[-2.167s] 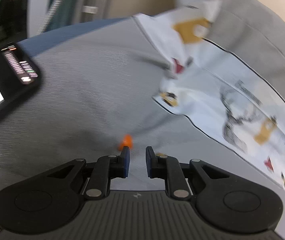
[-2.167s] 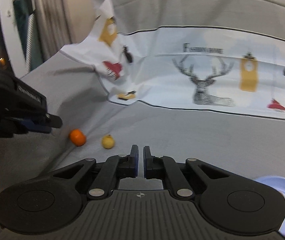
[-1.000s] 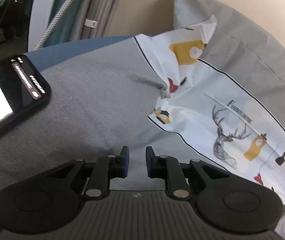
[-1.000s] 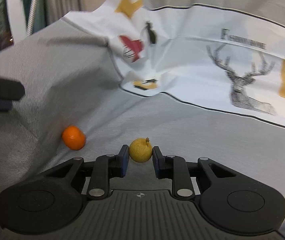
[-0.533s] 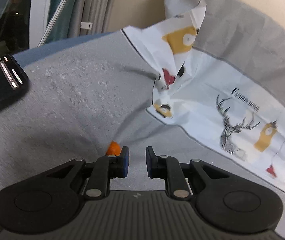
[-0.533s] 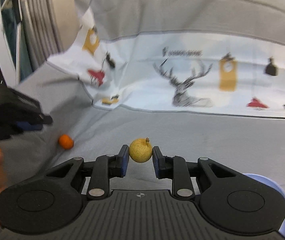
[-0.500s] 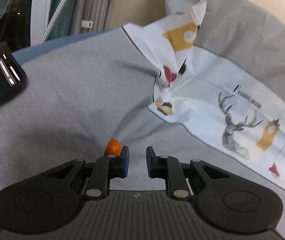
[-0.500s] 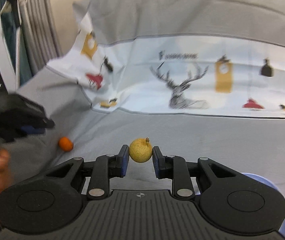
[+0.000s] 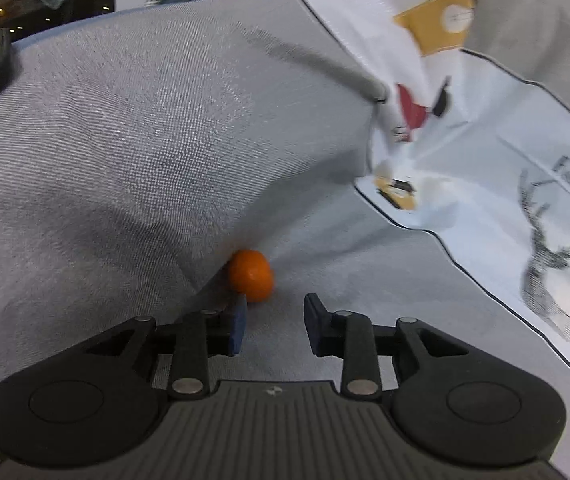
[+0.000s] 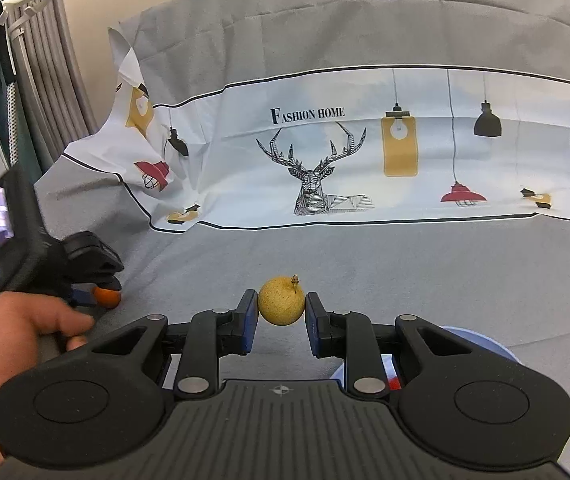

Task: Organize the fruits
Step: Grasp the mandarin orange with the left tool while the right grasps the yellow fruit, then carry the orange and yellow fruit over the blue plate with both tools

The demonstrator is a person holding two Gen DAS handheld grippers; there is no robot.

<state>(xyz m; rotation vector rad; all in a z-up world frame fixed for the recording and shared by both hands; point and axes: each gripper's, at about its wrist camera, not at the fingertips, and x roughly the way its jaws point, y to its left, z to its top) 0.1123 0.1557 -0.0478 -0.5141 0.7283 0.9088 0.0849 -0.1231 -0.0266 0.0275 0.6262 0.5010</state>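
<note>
On the grey cloth [image 9: 133, 152], left wrist view: one orange fruit [image 9: 251, 276], lodged at the foot of a fold in the cloth, on the side away from the printed sheet [image 9: 485, 152]. Left gripper [image 9: 273, 330]: jaws apart, nothing between them; the orange fruit lies just ahead of the left finger, slightly off the centre line, not yet enclosed. Judged: pick-up of this fruit is pending.

Right wrist view, same grey cloth: right gripper [image 10: 281, 316] clamped on one yellow fruit [image 10: 281, 300], stem up, lifted clear of the cloth. Blue plate [image 10: 481, 344] partly hidden beneath the gripper body, holding something red. The left gripper's tip meets the orange fruit near the cloth's left edge. Judged: the yellow fruit is ready for placing; the orange one remains.
</note>
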